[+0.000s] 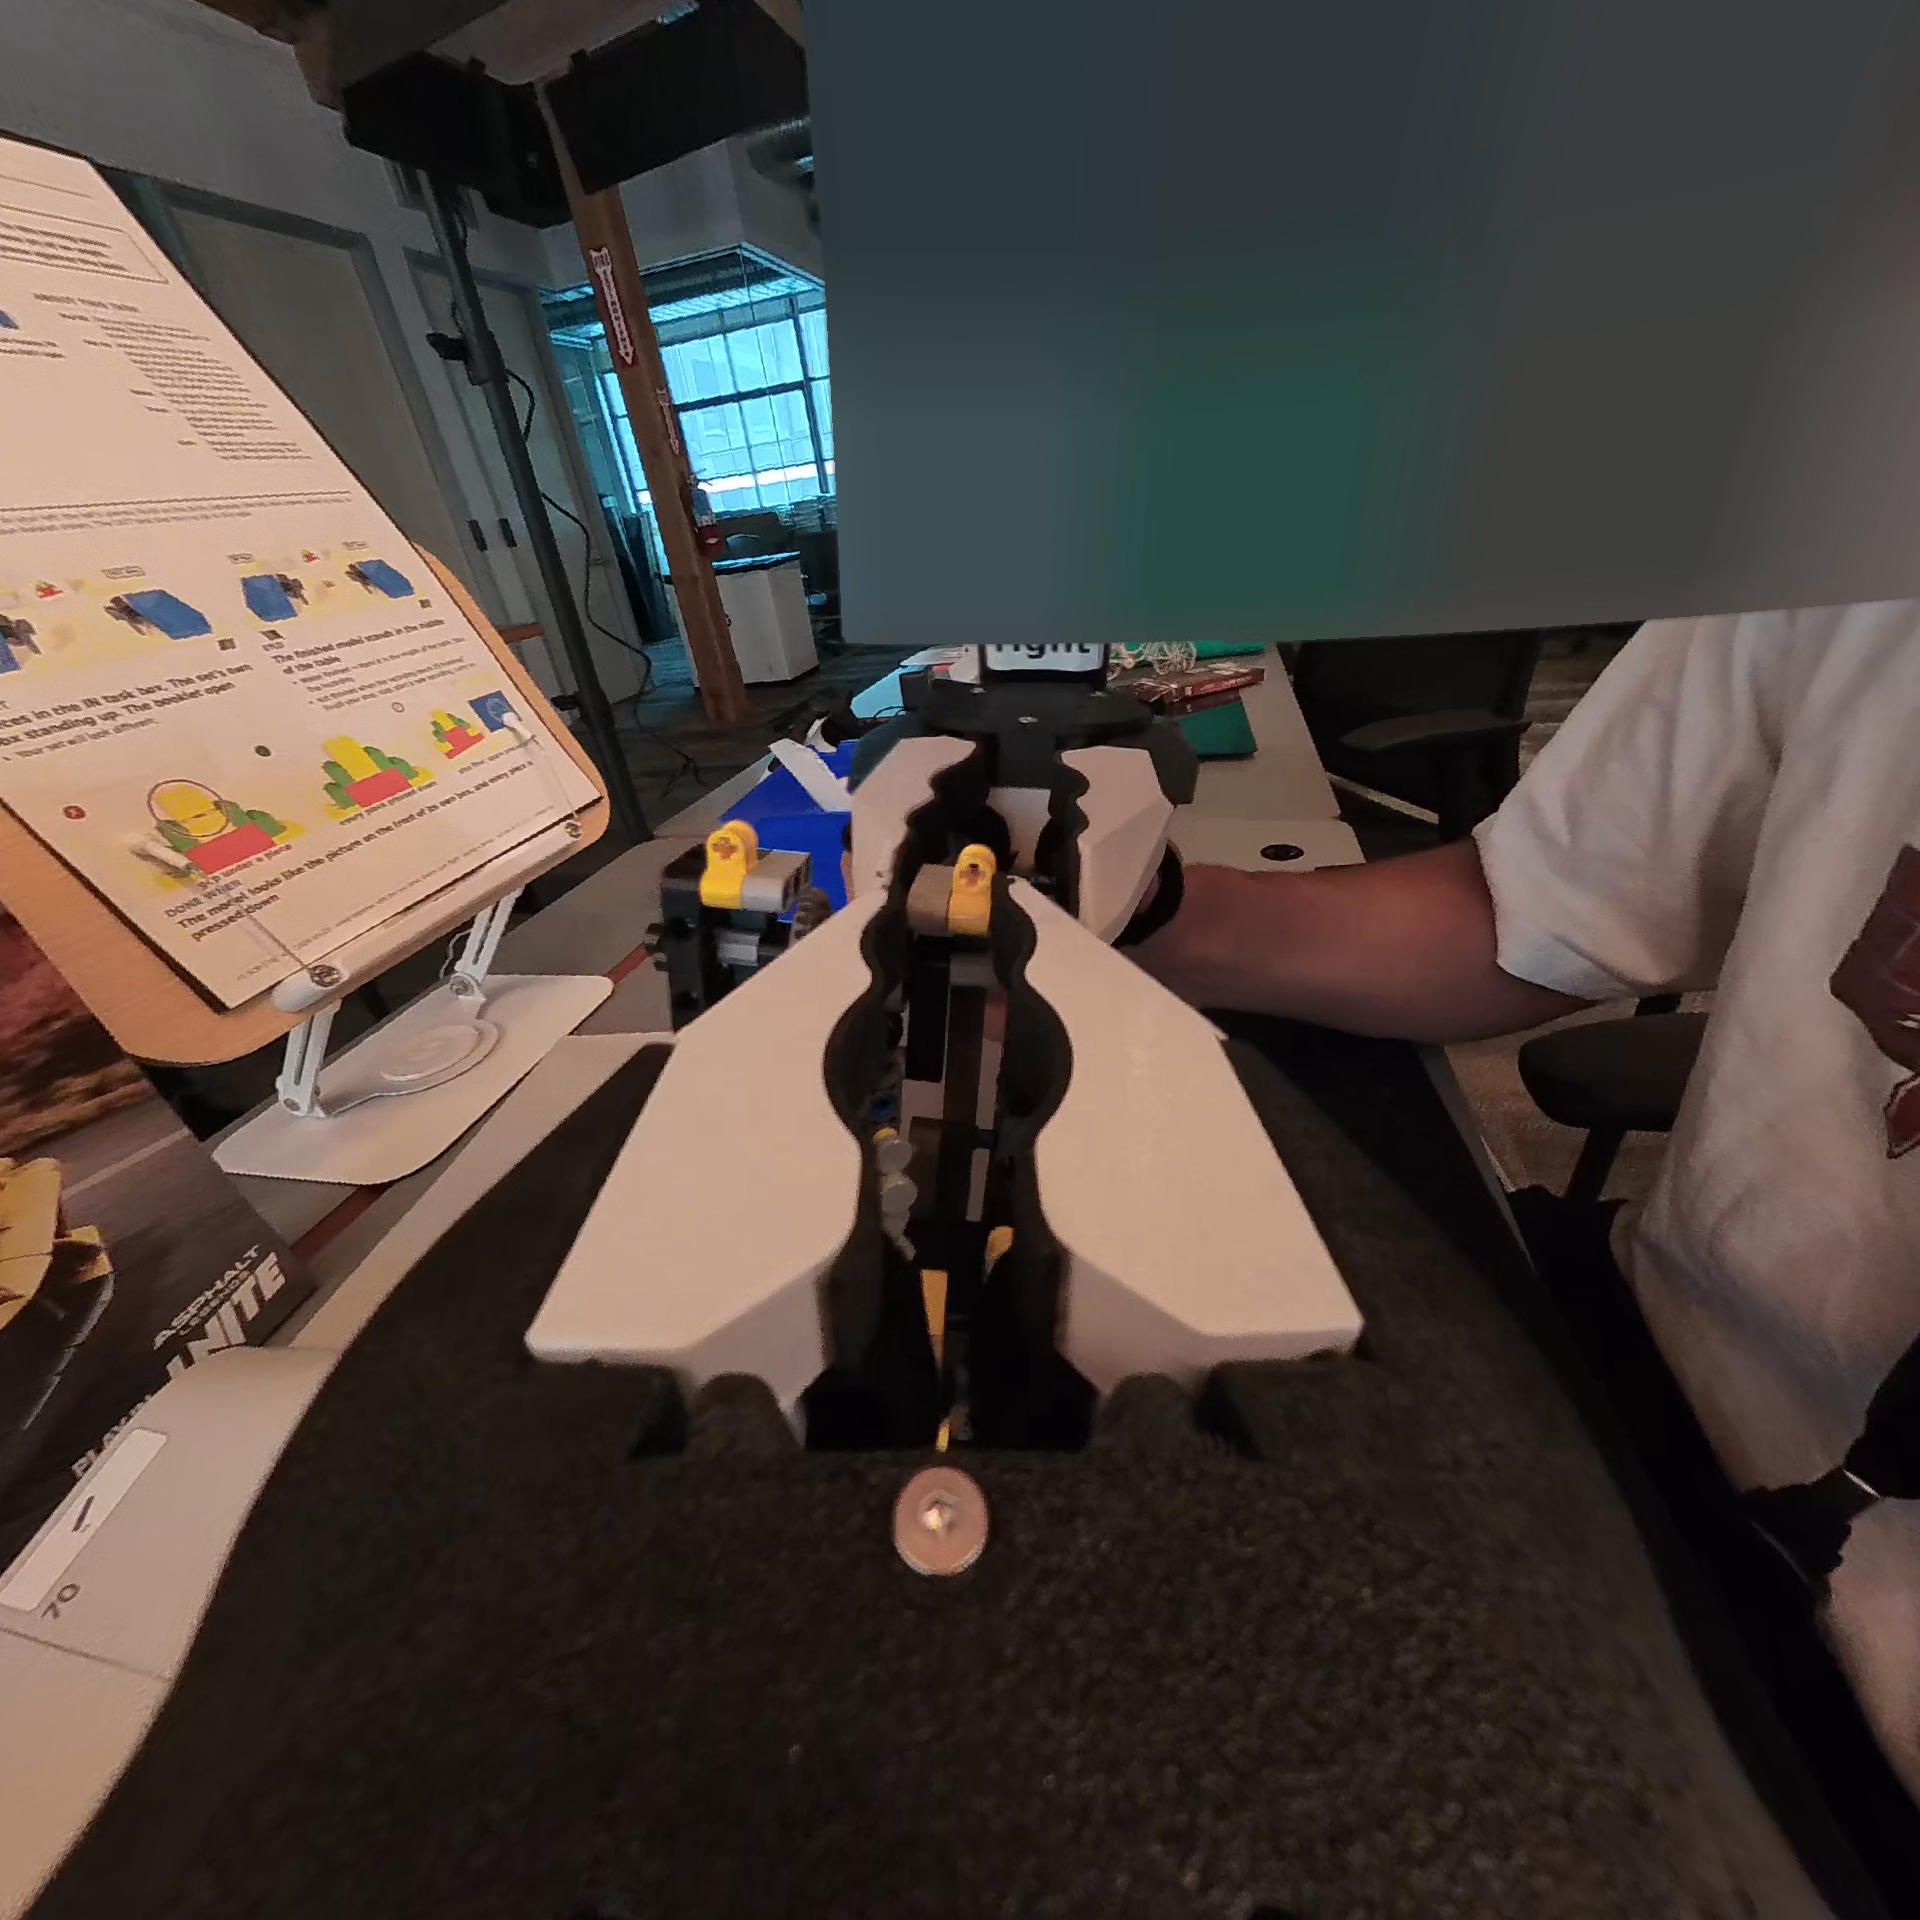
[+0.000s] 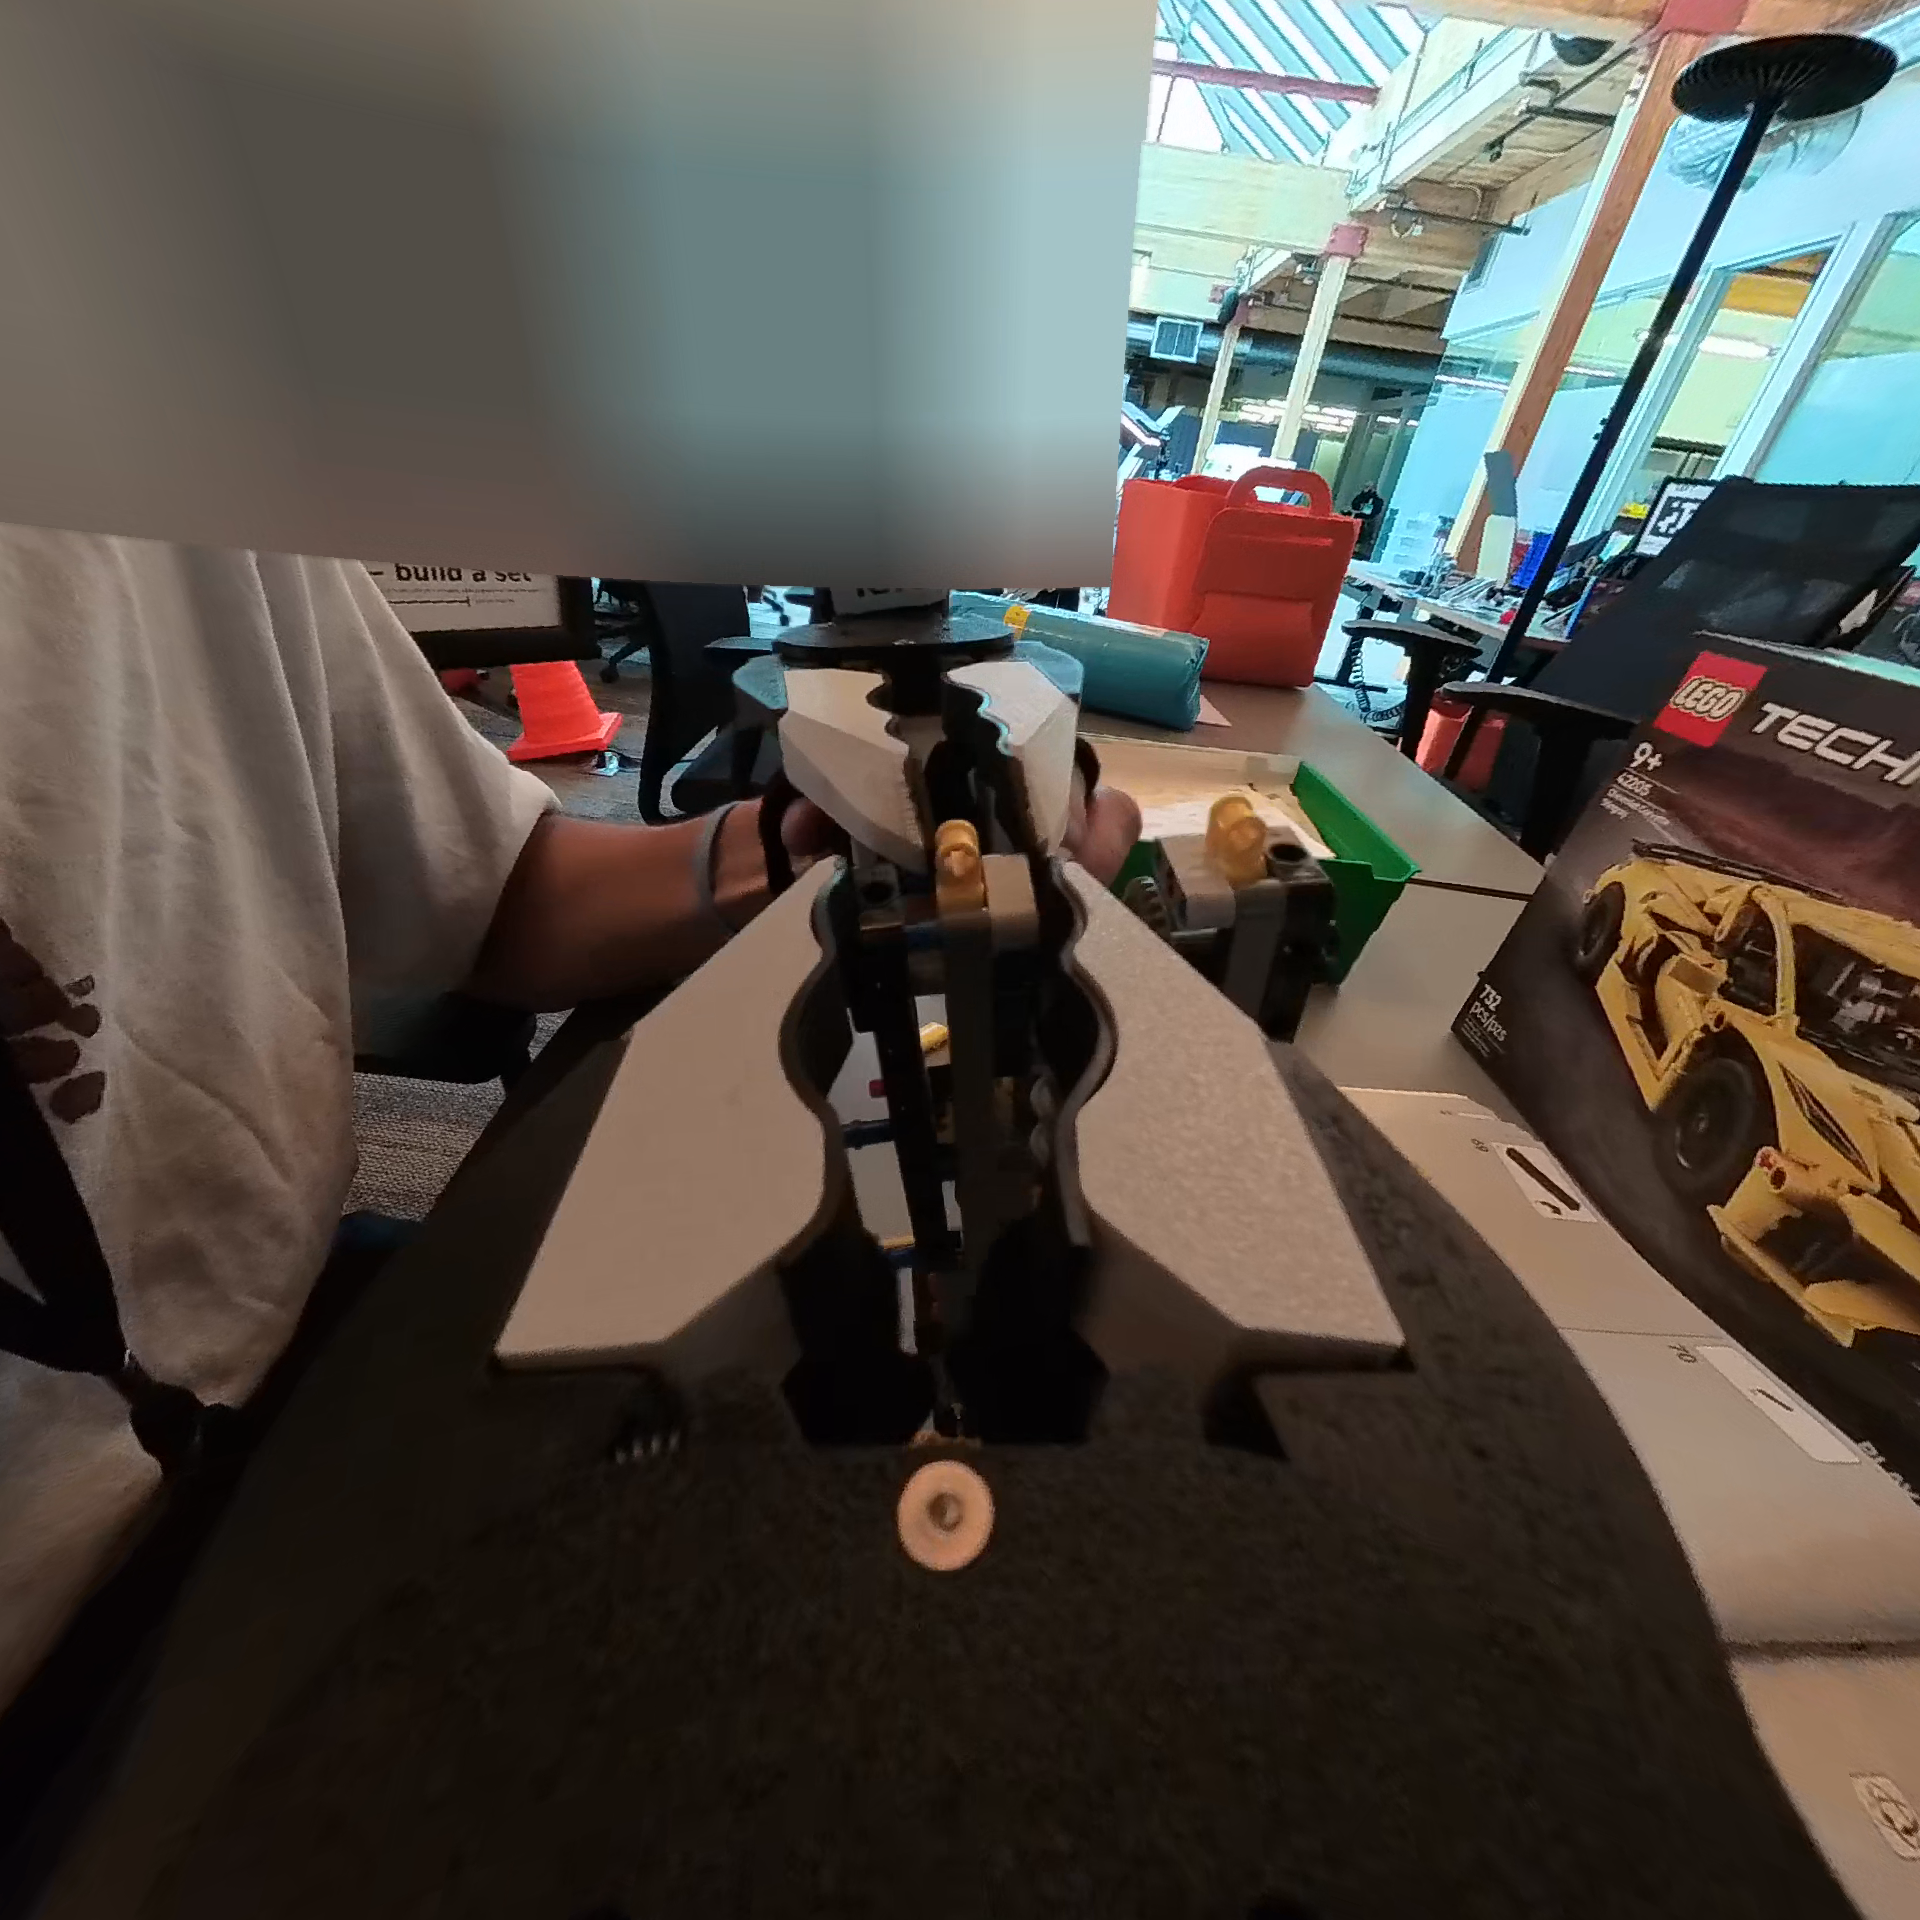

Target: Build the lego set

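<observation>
While both tools (image 1: 951,914) (image 2: 951,894) clamp the lego assembly (image 1: 940,1039), only the right view shows the green bin (image 2: 1351,842).

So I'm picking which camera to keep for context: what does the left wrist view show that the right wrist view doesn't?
Only the left wrist view: the instruction sheet on its stand and a blue bin.
Only the right wrist view: the set's box with the yellow car, a green bin, an orange bag.
Both: the two grippers facing each other, jaws shut on the same black lego assembly, with a second sub-assembly on the table.

Open-plan office, desks (image 2: 1382,748), office chairs (image 2: 1538,717), timber posts (image 1: 655,457)
</observation>
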Demonstrator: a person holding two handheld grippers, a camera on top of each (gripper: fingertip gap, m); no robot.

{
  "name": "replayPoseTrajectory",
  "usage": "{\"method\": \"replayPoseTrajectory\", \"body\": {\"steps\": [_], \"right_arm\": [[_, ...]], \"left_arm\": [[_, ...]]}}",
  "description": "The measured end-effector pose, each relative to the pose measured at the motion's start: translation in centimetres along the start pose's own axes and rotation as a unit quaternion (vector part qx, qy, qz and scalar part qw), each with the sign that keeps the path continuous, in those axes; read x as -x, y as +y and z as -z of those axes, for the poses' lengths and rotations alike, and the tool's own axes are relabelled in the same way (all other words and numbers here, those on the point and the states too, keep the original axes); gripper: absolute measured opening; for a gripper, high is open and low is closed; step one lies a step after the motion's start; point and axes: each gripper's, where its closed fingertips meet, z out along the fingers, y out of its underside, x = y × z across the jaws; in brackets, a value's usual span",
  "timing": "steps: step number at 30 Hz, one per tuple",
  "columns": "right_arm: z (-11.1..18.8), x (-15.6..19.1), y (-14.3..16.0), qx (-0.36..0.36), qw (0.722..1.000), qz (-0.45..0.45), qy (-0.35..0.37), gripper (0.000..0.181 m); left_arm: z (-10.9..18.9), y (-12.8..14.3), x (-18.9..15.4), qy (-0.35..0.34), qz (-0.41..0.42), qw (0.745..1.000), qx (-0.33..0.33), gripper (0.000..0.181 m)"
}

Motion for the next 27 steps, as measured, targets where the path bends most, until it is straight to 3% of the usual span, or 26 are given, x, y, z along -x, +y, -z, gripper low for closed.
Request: {"method": "replayPoseTrajectory", "body": {"steps": [8, 11, 17, 27], "right_arm": [[0.2, -0.4, -0.1, -0.017, 1.000, -0.020, 0.003, 0.033], [0.5, -0.8, -0.2, -0.028, 0.999, -0.025, 0.010, 0.032], [0.4, -0.6, -0.3, -0.032, 0.999, -0.007, 0.022, 0.033], [0.8, 0.2, -0.1, 0.025, 0.999, 0.021, -0.030, 0.032]], "left_arm": [[1.5, 0.3, -0.2, 0.041, 0.022, 0.999, 0.002, 0.024], [0.7, 1.7, -0.7, 0.039, -0.005, 0.998, 0.042, 0.026], [-0.3, 1.9, -1.5, 0.036, -0.033, 0.998, 0.049, 0.012], [-0.7, 2.0, -2.1, 0.068, -0.023, 0.997, 0.032, 0.011]]}}
